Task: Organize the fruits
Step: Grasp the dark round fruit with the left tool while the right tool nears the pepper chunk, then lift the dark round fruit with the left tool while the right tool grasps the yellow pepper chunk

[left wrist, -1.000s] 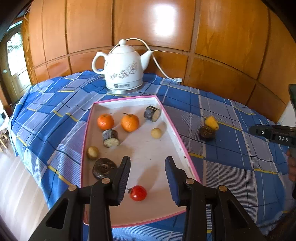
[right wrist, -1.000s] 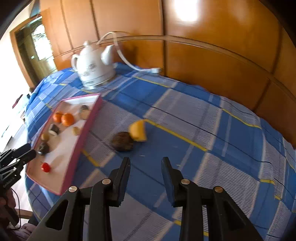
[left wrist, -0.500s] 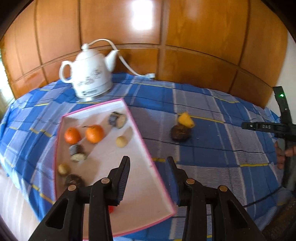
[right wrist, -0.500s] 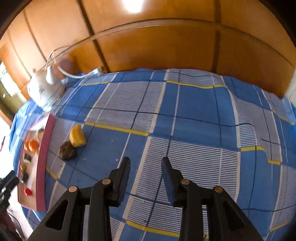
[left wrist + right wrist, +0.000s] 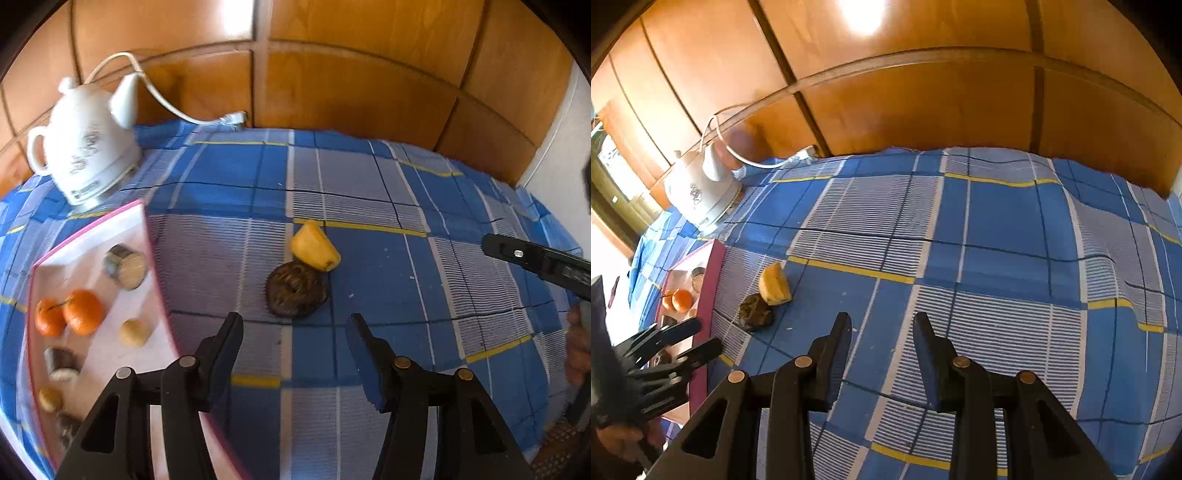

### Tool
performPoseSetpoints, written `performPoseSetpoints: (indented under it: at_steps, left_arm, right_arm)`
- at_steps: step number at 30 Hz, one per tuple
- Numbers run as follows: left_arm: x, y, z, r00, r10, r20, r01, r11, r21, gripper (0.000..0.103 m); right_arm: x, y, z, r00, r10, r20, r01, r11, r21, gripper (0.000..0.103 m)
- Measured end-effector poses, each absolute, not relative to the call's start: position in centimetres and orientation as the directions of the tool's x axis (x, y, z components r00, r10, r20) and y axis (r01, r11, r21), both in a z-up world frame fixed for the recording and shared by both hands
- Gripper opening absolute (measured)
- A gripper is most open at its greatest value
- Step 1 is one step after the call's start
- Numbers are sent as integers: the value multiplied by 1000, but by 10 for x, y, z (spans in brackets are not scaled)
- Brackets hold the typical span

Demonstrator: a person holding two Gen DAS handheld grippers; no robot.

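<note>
A dark brown fruit (image 5: 296,290) and a yellow fruit (image 5: 315,247) lie touching on the blue checked cloth, outside the pink-rimmed white tray (image 5: 155,266). My left gripper (image 5: 295,334) is open and empty, just short of the brown fruit. The tray holds two oranges (image 5: 70,312), cut dark-skinned pieces (image 5: 125,261) and small tan fruits (image 5: 133,332). My right gripper (image 5: 881,334) is open and empty over bare cloth, to the right of both loose fruits (image 5: 756,312). In the right wrist view the left gripper (image 5: 687,341) shows at the tray's edge.
A white kettle (image 5: 86,147) with a cord stands at the back left by the wooden wall panels (image 5: 332,74). The right gripper's body (image 5: 535,260) reaches in from the right. The cloth drops off at the table's right edge.
My left gripper swung right from over the tray to the two loose fruits and its jaws opened wider. My right gripper turned and shifted right, away from the fruits.
</note>
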State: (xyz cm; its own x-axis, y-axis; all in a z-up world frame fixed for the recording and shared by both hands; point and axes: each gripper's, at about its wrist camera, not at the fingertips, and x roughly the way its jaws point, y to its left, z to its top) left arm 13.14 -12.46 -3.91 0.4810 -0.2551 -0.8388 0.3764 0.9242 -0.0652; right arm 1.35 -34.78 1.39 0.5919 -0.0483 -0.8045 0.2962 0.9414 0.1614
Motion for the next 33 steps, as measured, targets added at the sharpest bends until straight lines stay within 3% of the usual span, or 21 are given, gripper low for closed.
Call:
performPoseSetpoints:
  at_steps: [12, 14, 17, 28, 33]
  left_arm:
    - [178, -148, -82, 422, -186, -887, 364, 931, -21, 59]
    - [179, -152, -82, 439, -182, -880, 381, 925, -2, 53]
    - [173, -152, -81, 446, -199, -873, 384, 923, -14, 52]
    - [60, -146, -82, 505, -268, -820, 496, 868, 22, 53]
    - [44, -140, -86, 528, -302, -794, 507, 862, 9, 53]
  right_arm:
    - [18, -346, 15, 594, -35, -803, 283, 944, 168, 35]
    - [19, -345, 14, 592, -33, -805, 280, 945, 167, 35]
    - [19, -345, 14, 591, -35, -806, 276, 947, 161, 35]
    - [19, -339, 6, 565, -22, -825, 245, 959, 143, 35]
    - [23, -326, -7, 527, 39, -849, 173, 973, 152, 35]
